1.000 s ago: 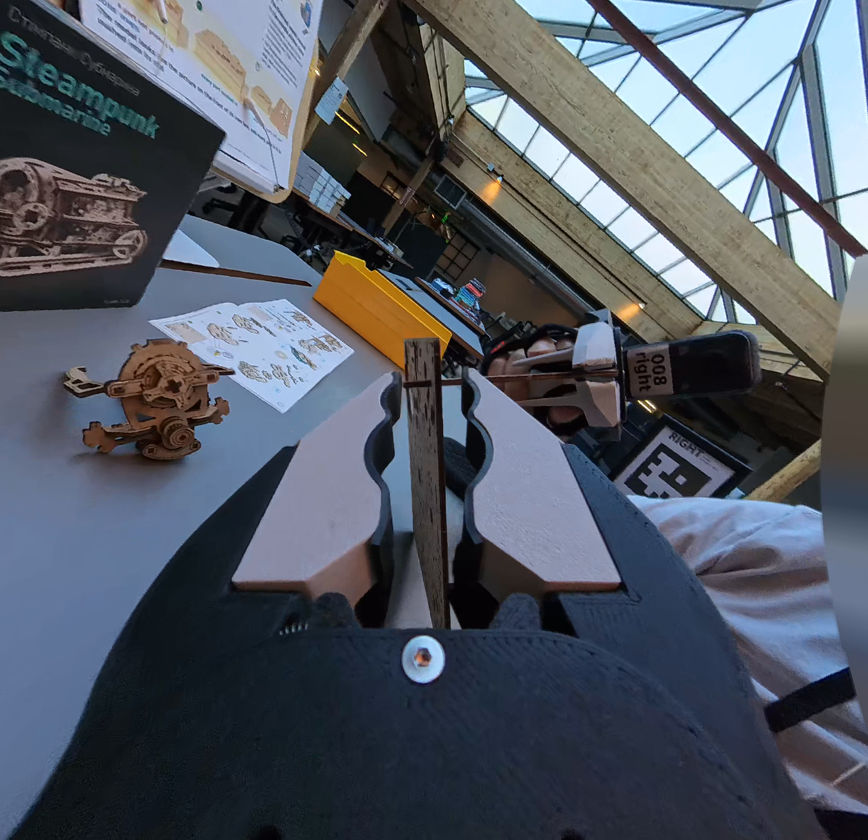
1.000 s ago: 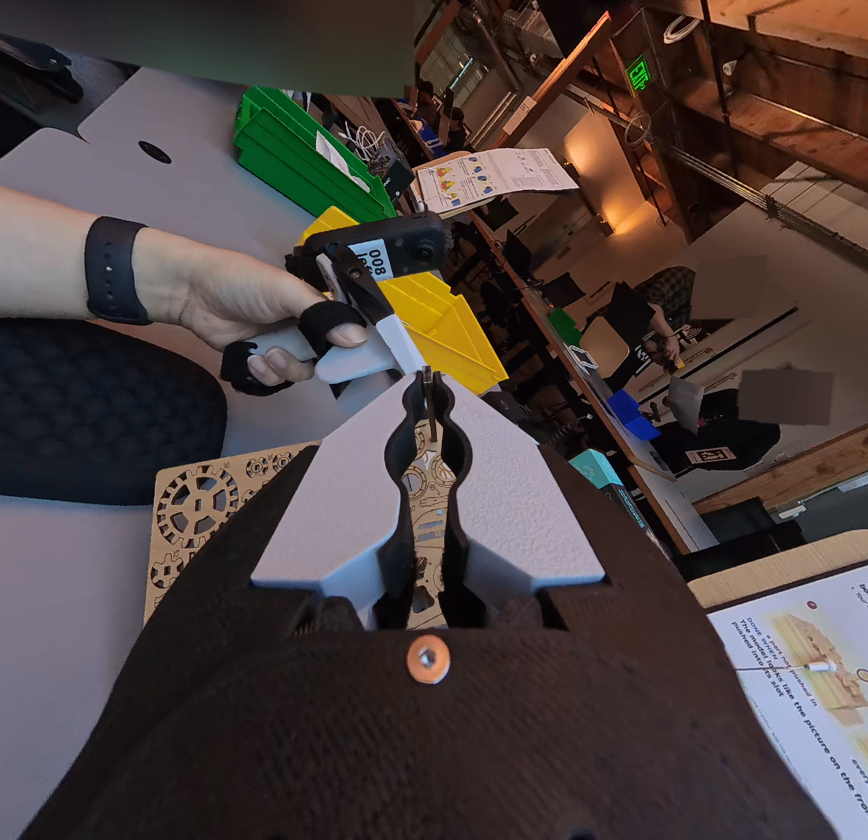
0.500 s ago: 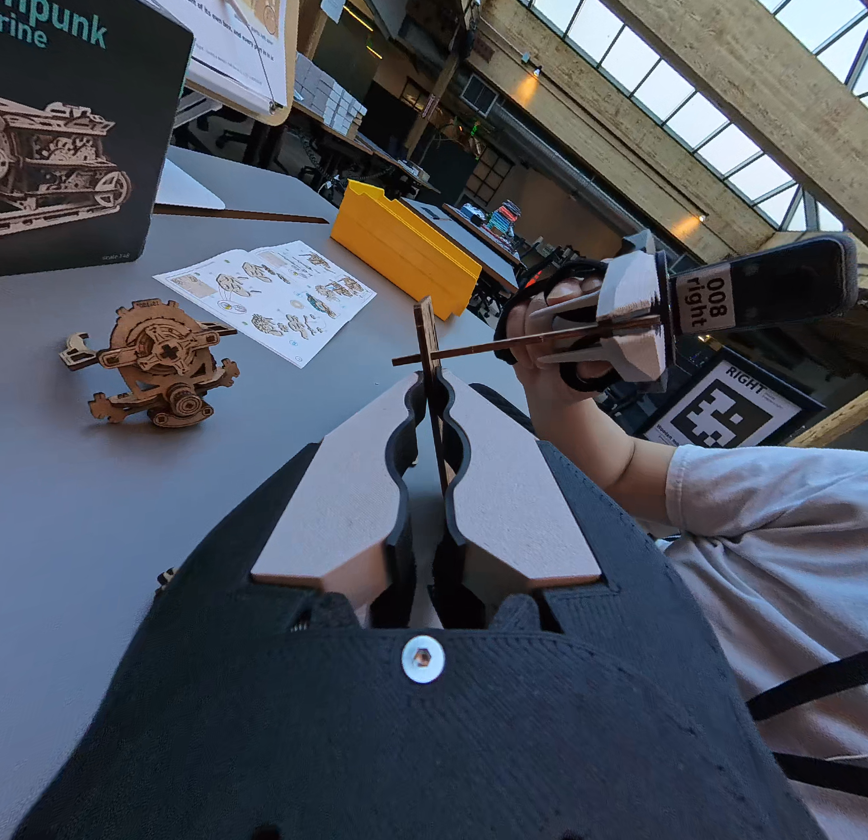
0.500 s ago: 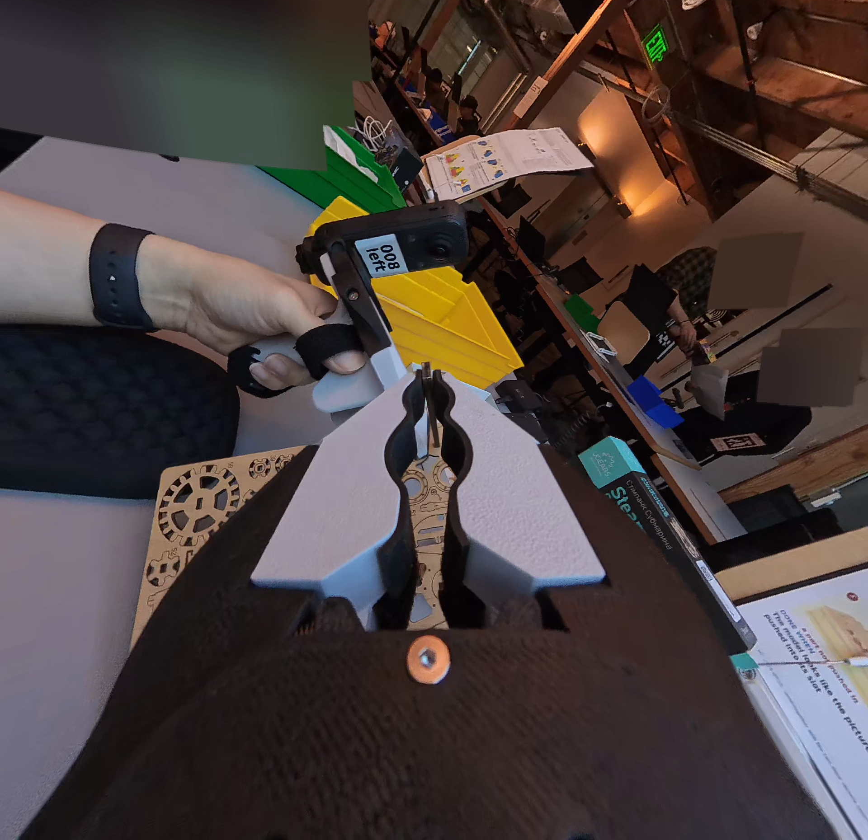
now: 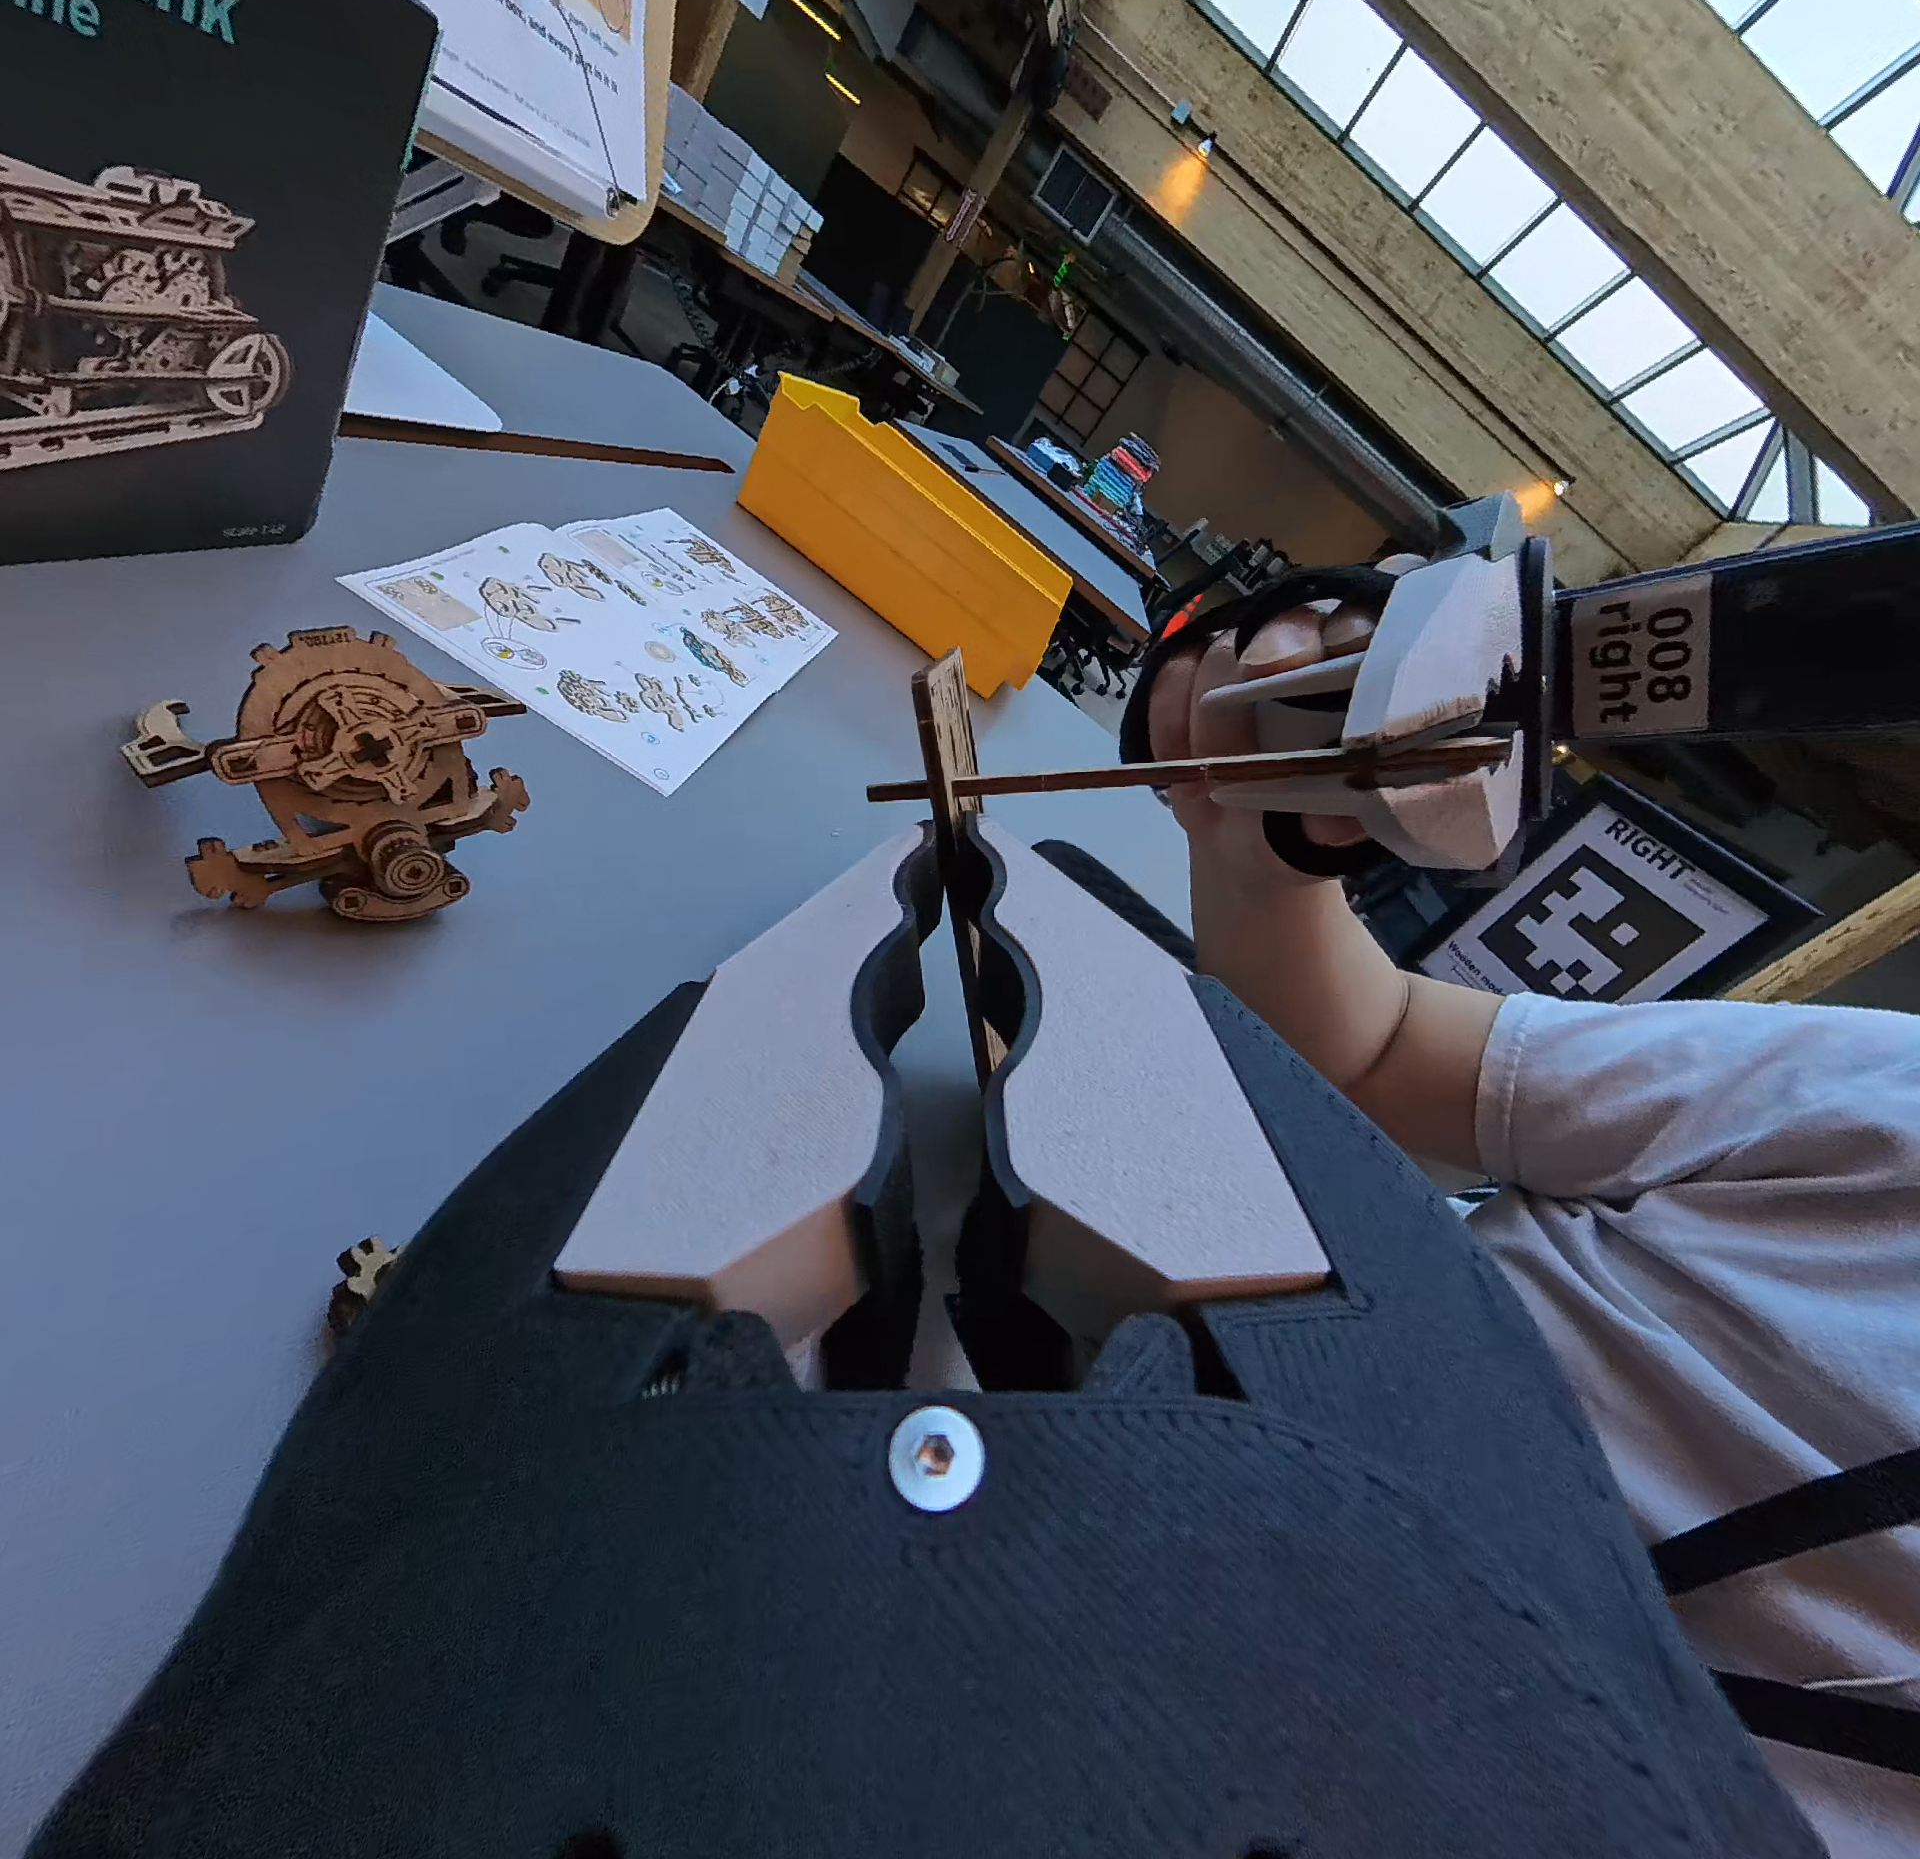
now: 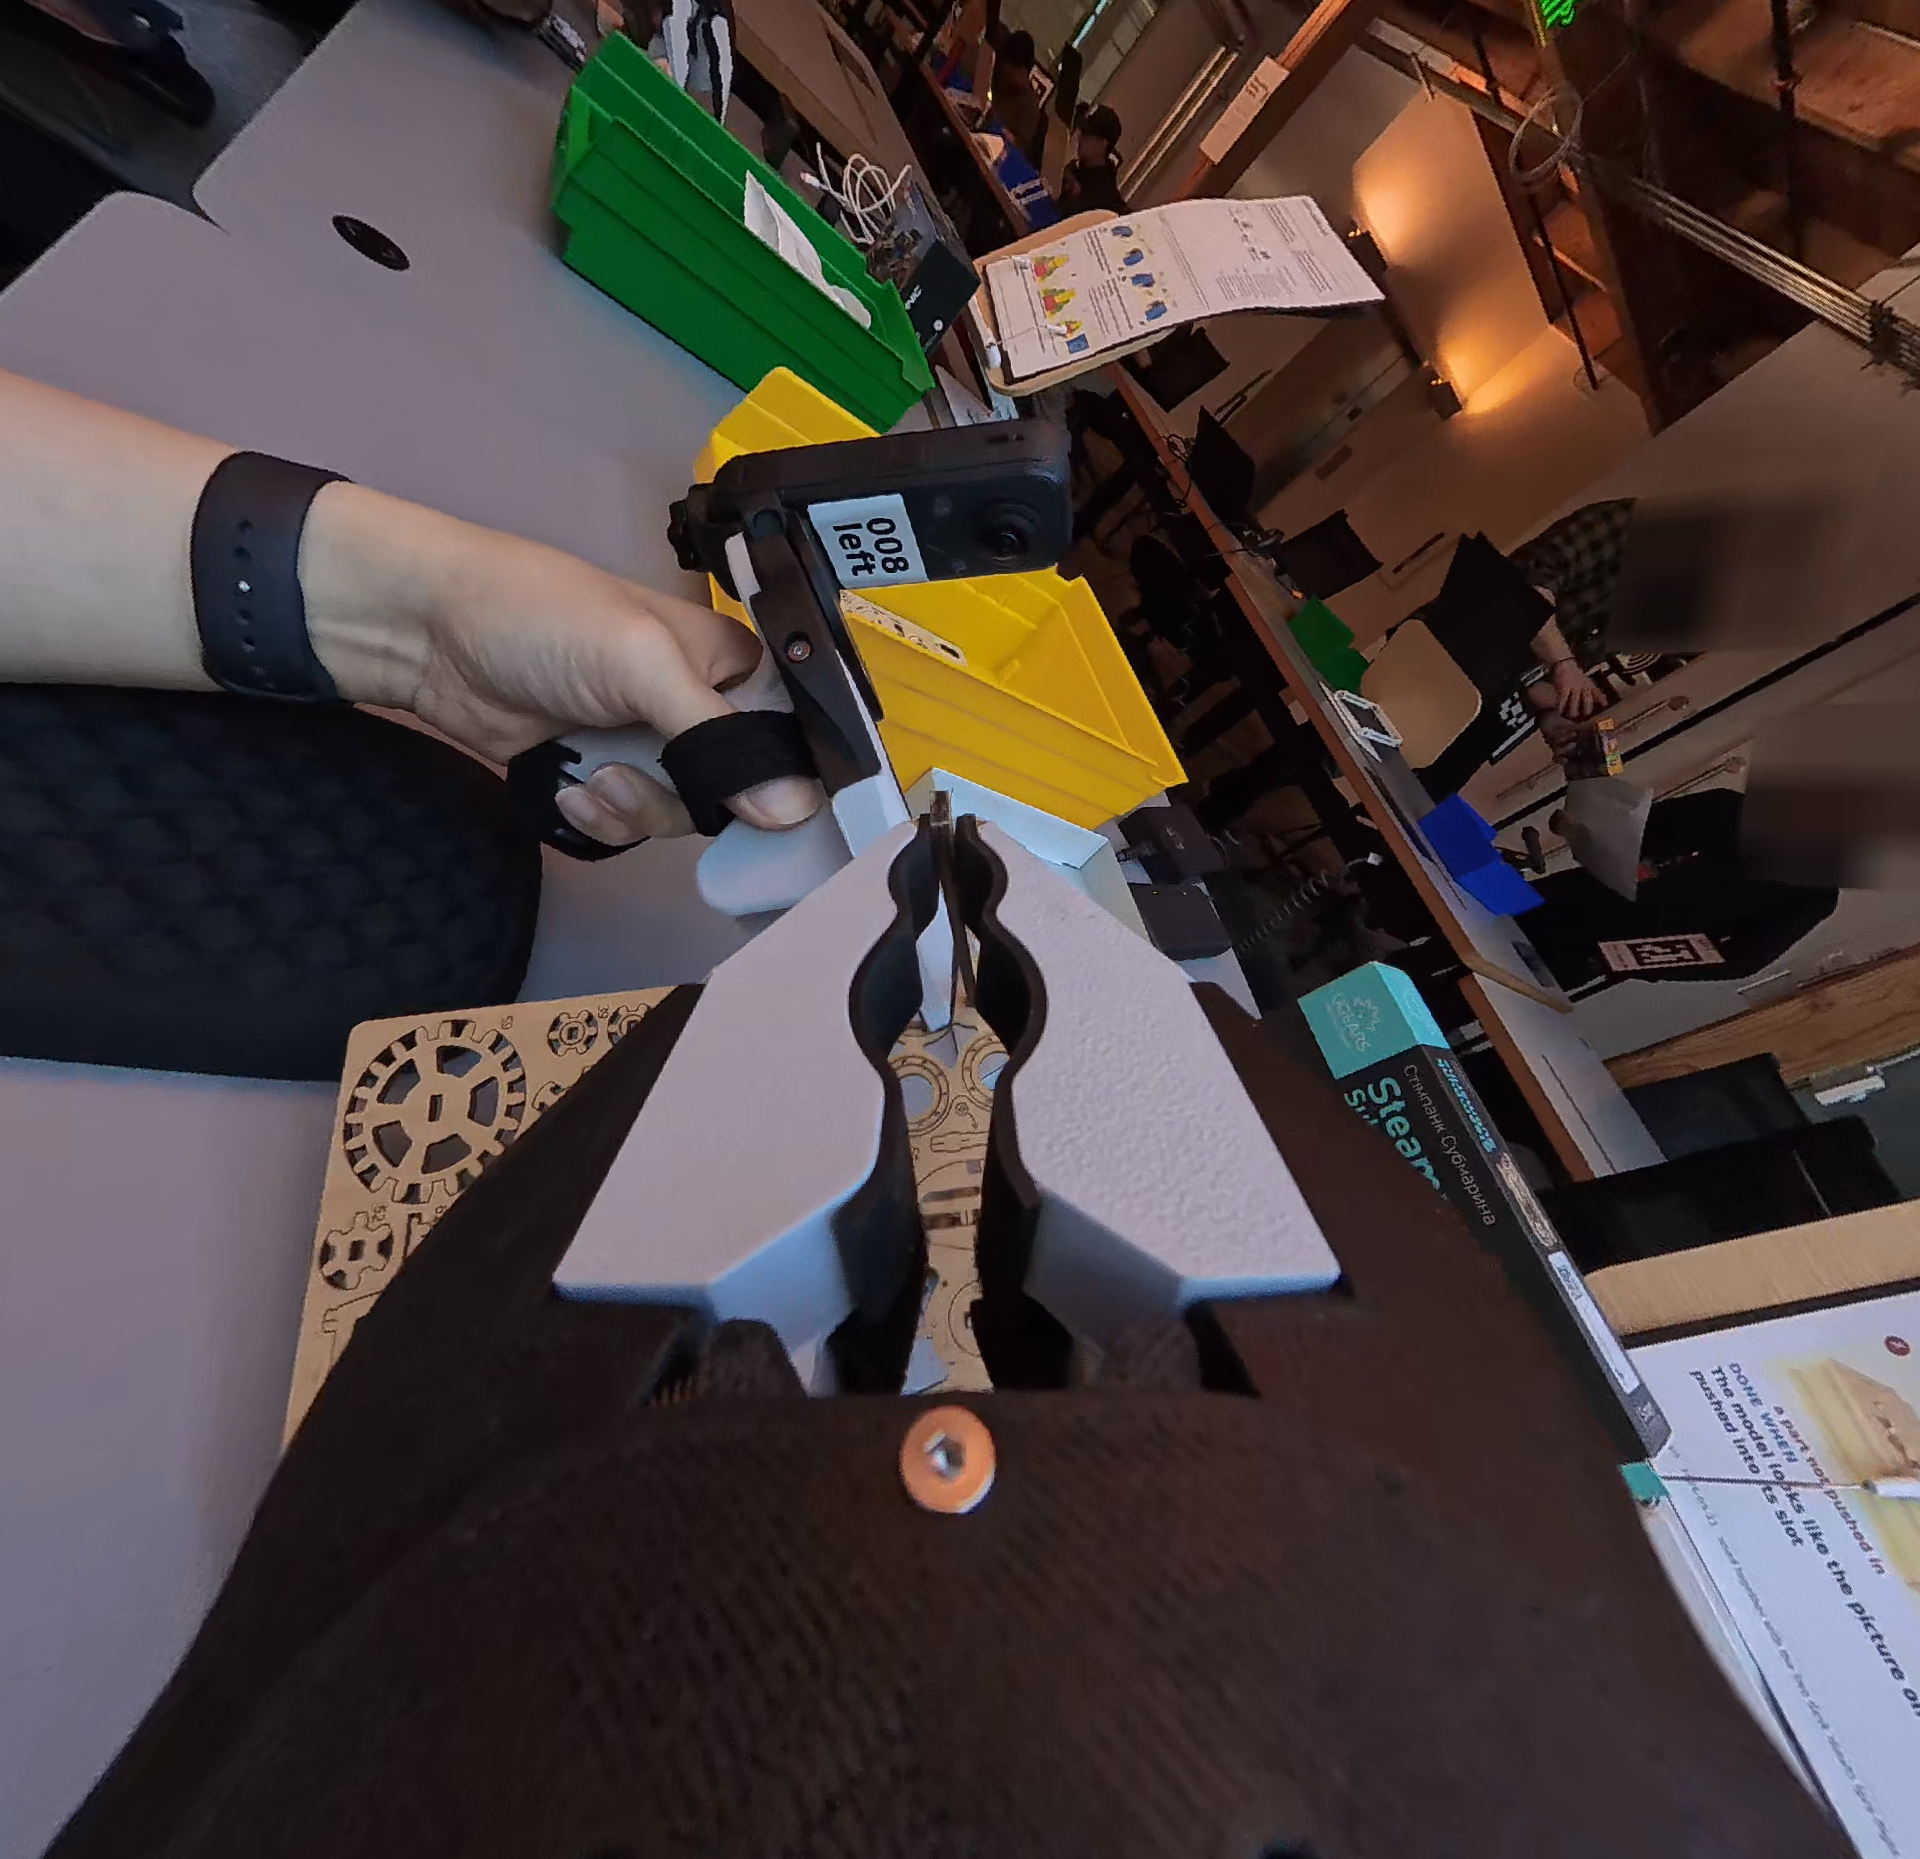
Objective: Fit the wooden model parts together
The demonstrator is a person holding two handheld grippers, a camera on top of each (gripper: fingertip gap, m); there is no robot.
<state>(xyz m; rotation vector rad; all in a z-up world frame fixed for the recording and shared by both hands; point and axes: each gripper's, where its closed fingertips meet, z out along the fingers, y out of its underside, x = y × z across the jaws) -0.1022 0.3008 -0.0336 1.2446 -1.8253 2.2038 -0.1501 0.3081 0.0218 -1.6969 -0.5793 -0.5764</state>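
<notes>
A: Left wrist view: my left claw [image 5: 954, 843] pinches a flat plate [image 5: 951, 760] edge-on, held upright above the desk [image 5: 208, 1030]. Where is the rod?

B: The rod [image 5: 1143, 775] lies level, clamped in my right claw [image 5: 1455, 760], and passes through the plate, its tip showing on the far side.

A: And the right wrist view?

B: My right claw [image 6: 943, 833] is pressed on the rod's end [image 6: 941, 812]. A cut-out sheet [image 6: 436, 1113] lies below on the desk.

A: Anything else?

B: A built assembly [image 5: 332, 770] sits apart, near a leaflet [image 5: 592, 625] and a yellow bin [image 5: 894, 531].
</notes>
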